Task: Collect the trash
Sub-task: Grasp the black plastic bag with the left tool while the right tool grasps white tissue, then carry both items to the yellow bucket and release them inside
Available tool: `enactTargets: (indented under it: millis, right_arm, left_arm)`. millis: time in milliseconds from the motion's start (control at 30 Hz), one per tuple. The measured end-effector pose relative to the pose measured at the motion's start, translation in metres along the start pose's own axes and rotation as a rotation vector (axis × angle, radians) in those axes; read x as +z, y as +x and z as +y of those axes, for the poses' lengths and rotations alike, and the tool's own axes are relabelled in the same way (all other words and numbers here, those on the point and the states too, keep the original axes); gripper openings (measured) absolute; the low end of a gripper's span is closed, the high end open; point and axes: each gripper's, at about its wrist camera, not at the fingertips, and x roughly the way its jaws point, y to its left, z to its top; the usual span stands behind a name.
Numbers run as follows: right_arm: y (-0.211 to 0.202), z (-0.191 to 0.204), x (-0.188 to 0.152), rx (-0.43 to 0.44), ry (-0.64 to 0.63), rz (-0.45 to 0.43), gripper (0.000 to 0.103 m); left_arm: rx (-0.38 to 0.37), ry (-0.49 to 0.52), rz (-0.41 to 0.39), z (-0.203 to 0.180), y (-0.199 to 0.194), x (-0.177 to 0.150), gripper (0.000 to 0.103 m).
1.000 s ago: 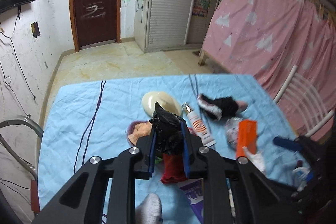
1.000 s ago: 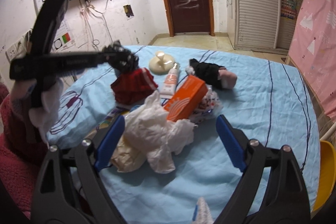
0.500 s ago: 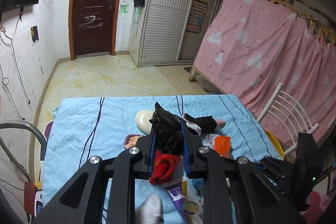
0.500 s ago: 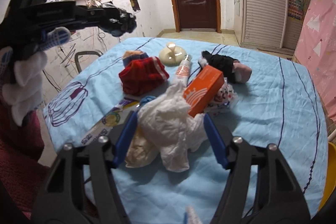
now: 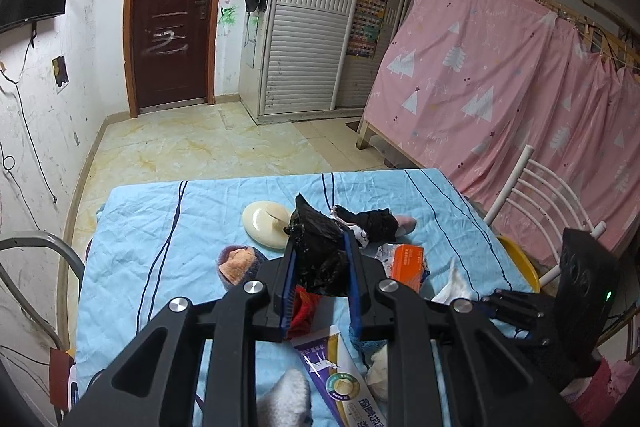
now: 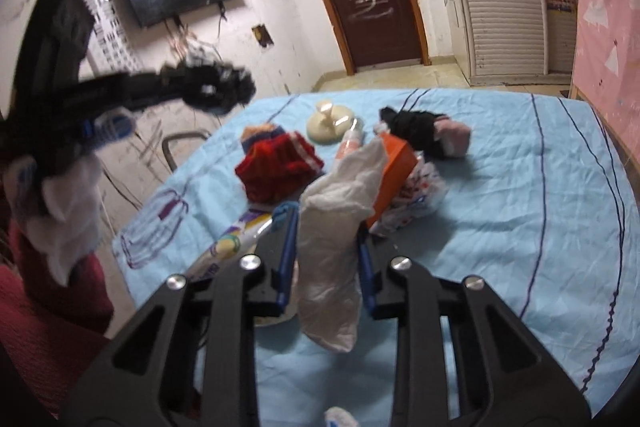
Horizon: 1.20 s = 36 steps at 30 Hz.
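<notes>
Right gripper (image 6: 326, 259) went from spread wide around the crumpled white tissue (image 6: 340, 227) a second ago to clamped on it now, with the wad bulging up between the blue pads and hanging below them. It looks raised off the blue tablecloth (image 6: 520, 207), though the contact under it is hard to read. Left gripper (image 5: 318, 267) has climbed too: a second back it sat low over the clutter, now the right wrist view shows it up at the left, blurred, well above the table. It stays clenched on the black plastic bag scrap (image 5: 320, 251), same grasp as before. Meaning for the task: both hands are loaded with one piece of trash each, so I judge the pickup step done and a drop-off next; no bin shows in either view. Left on the cloth, unchanged in place: orange box (image 6: 394, 167), red cloth (image 6: 280, 167), cream dish (image 5: 266, 223), black sock (image 6: 420, 129), purple-white tube (image 5: 344, 379). The tissue was lying against the box earlier; now its top just overlaps the box in view.
</notes>
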Motion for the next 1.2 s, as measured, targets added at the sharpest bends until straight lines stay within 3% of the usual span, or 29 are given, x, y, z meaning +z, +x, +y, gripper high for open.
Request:
enactTargets:
  millis: [533,1200]
  right_arm:
    - [-0.061,-0.054,-0.001,-0.058,0.098,-0.135,0.026]
    - [-0.161,-0.169,-0.031,-0.327,0.271,-0.282,0.026]
  left_arm:
    - [-0.039,0.082,0.005,-0.055,0.007,0.005,0.012]
    - [-0.214,0.228,0.090,-0.201,0.058,0.022,0.012]
